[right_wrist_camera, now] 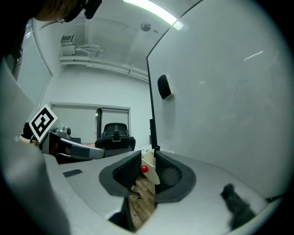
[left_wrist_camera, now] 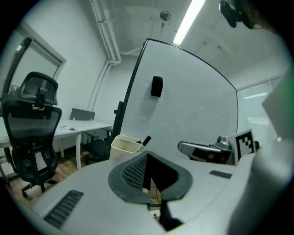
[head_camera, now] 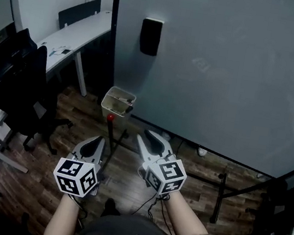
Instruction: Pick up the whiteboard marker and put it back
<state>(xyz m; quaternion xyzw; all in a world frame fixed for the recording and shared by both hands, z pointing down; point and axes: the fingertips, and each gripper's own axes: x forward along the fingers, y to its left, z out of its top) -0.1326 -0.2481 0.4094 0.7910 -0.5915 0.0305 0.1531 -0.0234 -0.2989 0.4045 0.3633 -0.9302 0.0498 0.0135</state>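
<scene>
- The whiteboard (head_camera: 226, 71) fills most of the head view. It stands upright in front of you.
- A white worktop (head_camera: 77, 34) runs along the left side, w/ a black office chair (head_camera: 20, 94) beside it.
- Your R hand-held gripper (right_wrist_camera: 148, 165) is low before the board. Its jaws stand apart and nothing is between them. Through the gap you see only the floor, a red knob (head_camera: 111, 118) and the box.
- Your L hand-held gripper (left_wrist_camera: 146, 158) is just beside the R one. Its jaws are together at the tips and grip nothing.
- A beige box (head_camera: 109, 107) sits at the board's lower left edge, ahead of both grippers and apart from them.
- A black eraser (head_camera: 150, 36) sticks on the board above the box.
- The whiteboard marker (left_wrist_camera: 146, 140) is in the box, tilted, w/ its dark end sticking out over the rim.
</scene>
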